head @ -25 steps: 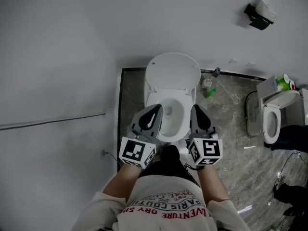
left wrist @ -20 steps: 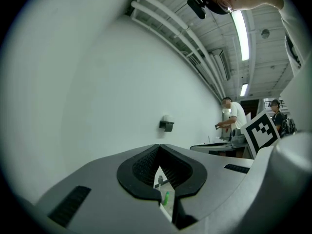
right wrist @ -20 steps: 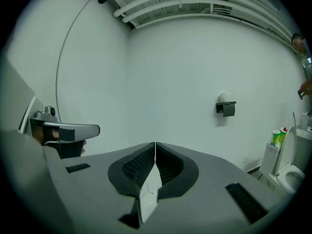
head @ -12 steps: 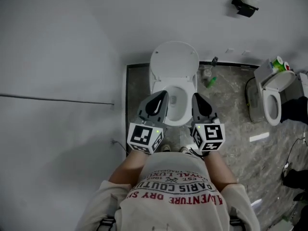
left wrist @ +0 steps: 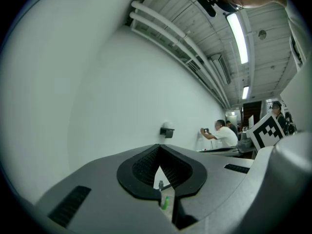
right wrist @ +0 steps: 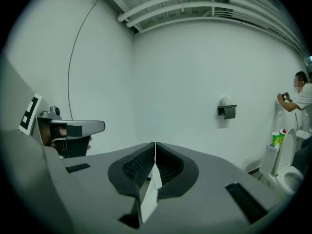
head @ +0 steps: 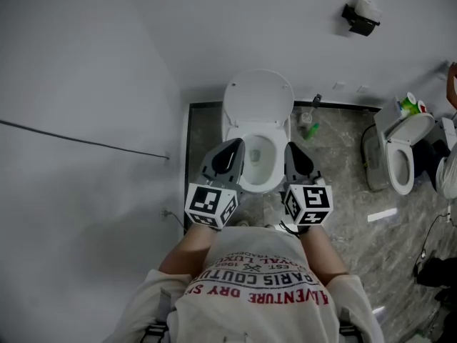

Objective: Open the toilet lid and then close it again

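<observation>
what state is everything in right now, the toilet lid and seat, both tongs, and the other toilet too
toilet lid, raised, leaning back toward the wall
toilet seat, down on the bowl
left tongs, shut, nothing between them
right tongs, shut, nothing between them
second toilet's lid, raised

Lab's mock washroom: toilet (head: 258,104), second toilet (head: 408,129), ceiling pipes (left wrist: 165,27).
</observation>
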